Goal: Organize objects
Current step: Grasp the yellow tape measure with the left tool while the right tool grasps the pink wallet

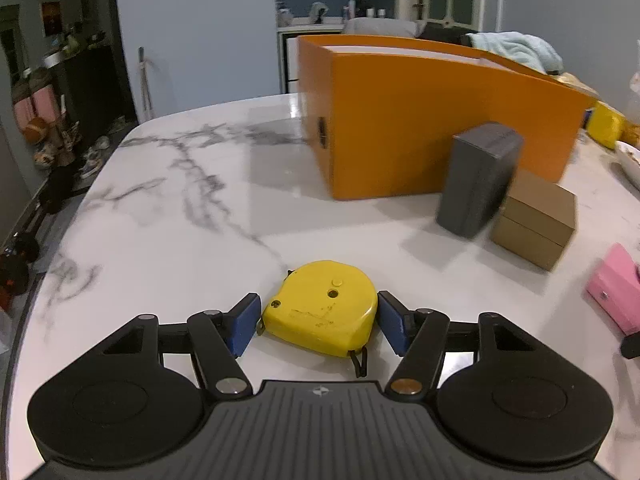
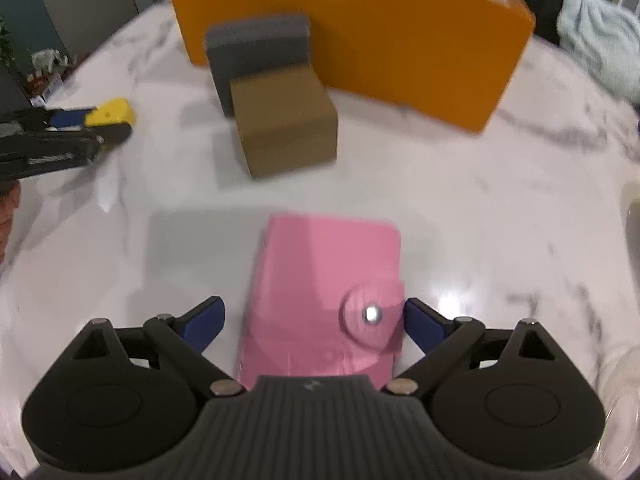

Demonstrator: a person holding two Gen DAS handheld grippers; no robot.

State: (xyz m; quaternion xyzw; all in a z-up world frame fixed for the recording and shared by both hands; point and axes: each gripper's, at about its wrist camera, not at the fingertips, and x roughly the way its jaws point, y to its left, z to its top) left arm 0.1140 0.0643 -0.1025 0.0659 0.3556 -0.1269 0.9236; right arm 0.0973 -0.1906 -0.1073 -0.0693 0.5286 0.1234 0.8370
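I see the left gripper [image 1: 318, 322] straddling the yellow tape measure [image 1: 320, 309] on the marble table [image 1: 180, 208]; its blue pads sit just beside the case, contact uncertain. The right gripper [image 2: 314, 322] stands wide around the pink wallet [image 2: 324, 300], left pad clear of it. Ahead of both: grey box [image 2: 256, 48], brown box [image 2: 284, 120], orange box [image 2: 360, 36].
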